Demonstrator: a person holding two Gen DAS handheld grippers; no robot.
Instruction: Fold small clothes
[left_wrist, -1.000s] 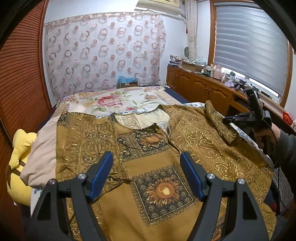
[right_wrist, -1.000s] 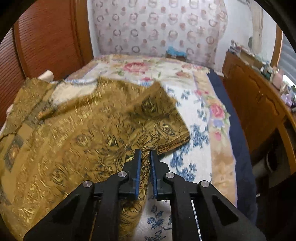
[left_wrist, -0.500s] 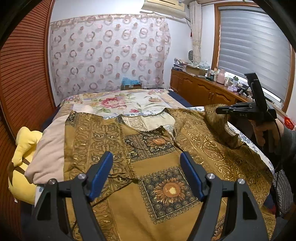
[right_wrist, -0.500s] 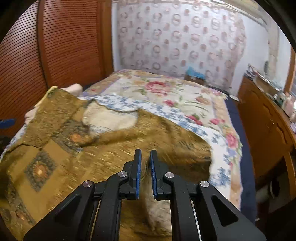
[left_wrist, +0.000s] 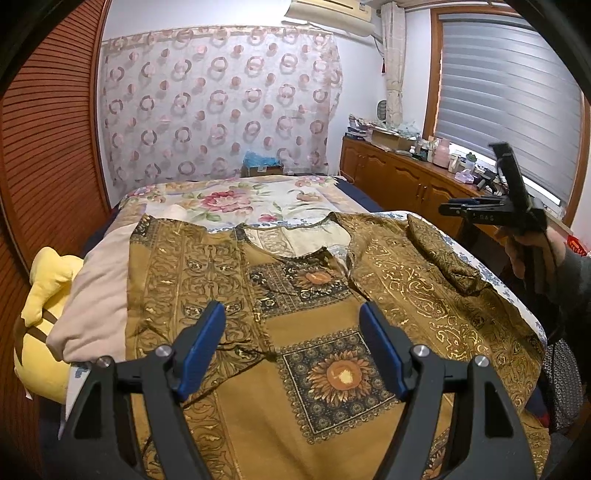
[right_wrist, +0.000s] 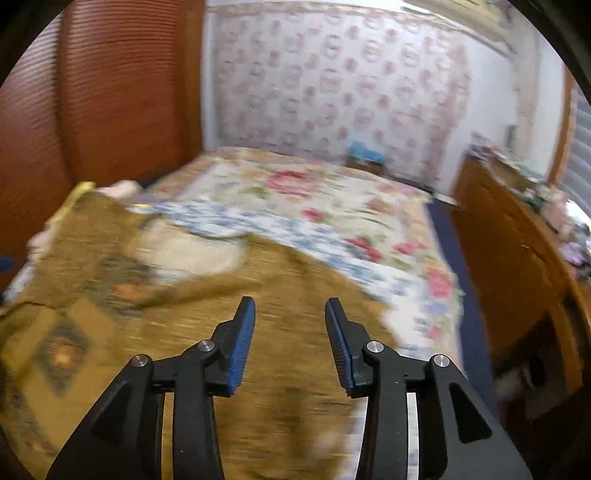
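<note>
The gold patterned top (left_wrist: 325, 332) lay spread on the bed (left_wrist: 236, 199), its right sleeve folded inward, while the left tongs (left_wrist: 291, 347) hung wide open and empty above it and the right tongs (right_wrist: 290, 339), just opening, held nothing; the soft, light cloth looked best pinched at hem or shoulder.

Count on the bed (left_wrist: 491, 288): one gold patterned garment (left_wrist: 229, 280) spread flat, carrying two sunflower panels, the larger (left_wrist: 341, 374) near the camera and the smaller (left_wrist: 314, 277) below the neckline. Beside the bed's left edge: one yellow plush toy (left_wrist: 40, 295) and one pale beige pillow or folded cloth (left_wrist: 96, 295). Also in view: two grippers, left (left_wrist: 291, 347) and right (right_wrist: 290, 338), each with two blue-padded fingers; one circle-patterned curtain (left_wrist: 221, 99); one window blind (left_wrist: 509, 88).
</note>
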